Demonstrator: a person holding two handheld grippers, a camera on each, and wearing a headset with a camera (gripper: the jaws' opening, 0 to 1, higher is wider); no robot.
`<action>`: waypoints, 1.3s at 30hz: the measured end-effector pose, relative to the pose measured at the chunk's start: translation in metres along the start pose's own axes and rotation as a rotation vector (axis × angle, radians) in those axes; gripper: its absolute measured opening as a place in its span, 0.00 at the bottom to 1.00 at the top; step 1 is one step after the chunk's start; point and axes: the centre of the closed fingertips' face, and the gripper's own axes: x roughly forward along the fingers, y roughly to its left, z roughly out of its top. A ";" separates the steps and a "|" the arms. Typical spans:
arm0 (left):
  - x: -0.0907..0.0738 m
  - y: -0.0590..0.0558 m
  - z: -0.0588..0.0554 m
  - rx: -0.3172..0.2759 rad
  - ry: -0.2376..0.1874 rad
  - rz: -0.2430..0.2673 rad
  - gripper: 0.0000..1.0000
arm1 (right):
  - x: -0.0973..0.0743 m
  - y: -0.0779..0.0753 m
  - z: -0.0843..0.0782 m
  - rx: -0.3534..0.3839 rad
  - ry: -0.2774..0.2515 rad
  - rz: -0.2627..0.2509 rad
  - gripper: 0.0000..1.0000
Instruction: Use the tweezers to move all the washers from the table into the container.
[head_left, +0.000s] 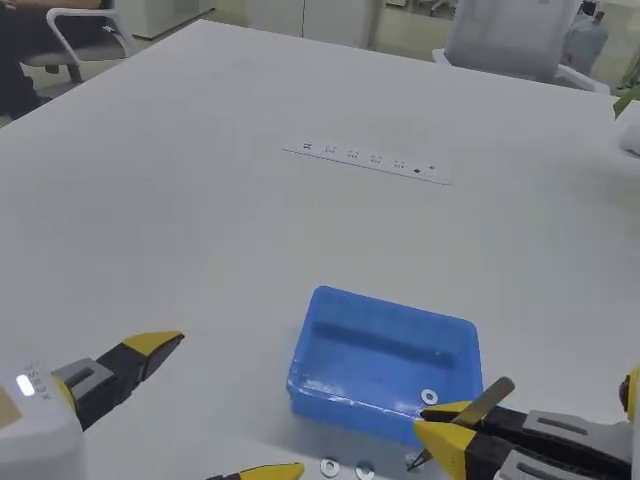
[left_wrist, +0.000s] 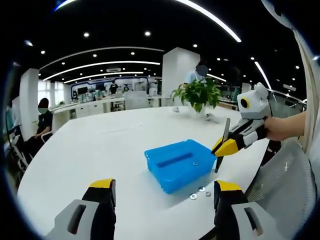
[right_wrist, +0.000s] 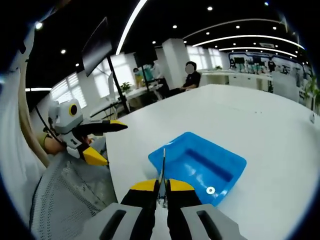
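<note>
Broad white table (head_left: 200, 230) spreading across the head view, with a potted plant (left_wrist: 198, 95) at its far side in the left gripper view and a flat socket strip (head_left: 368, 160) set into its middle.

Near the front edge, a blue container (head_left: 385, 345), rectangular and open-topped, standing flat on the table.

To its left, left tongs (left_wrist: 165, 185) spread wide apart, black with yellow tips, gripping nothing, held above the table's near edge and aimed toward the container.

To its right, right tongs (right_wrist: 162, 184) clenched on metal tweezers (right_wrist: 163, 162), yellow tips pressed together around the shaft.

Tweezers slanted, lower end pointing down just beside the container's near right corner. Impossible to tell whether that end touches the table.

Inside the container, a single washer (head_left: 429, 397) lying on the floor close to the near right wall.

On the table just in front of the container, loose washers (left_wrist: 193, 196) clustered together. Three countable in the left gripper view, two plain in the head view, all near the lower end of the tweezers.
</note>
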 end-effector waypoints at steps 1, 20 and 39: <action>0.000 0.000 0.000 -0.001 0.002 -0.001 0.82 | -0.001 0.000 0.002 -0.004 -0.002 0.002 0.03; 0.000 -0.002 -0.002 0.014 0.016 -0.005 0.81 | 0.001 -0.015 0.025 -0.157 0.050 -0.043 0.03; 0.000 -0.003 -0.002 0.010 0.013 -0.013 0.80 | 0.018 -0.053 0.038 0.093 -0.065 -0.081 0.03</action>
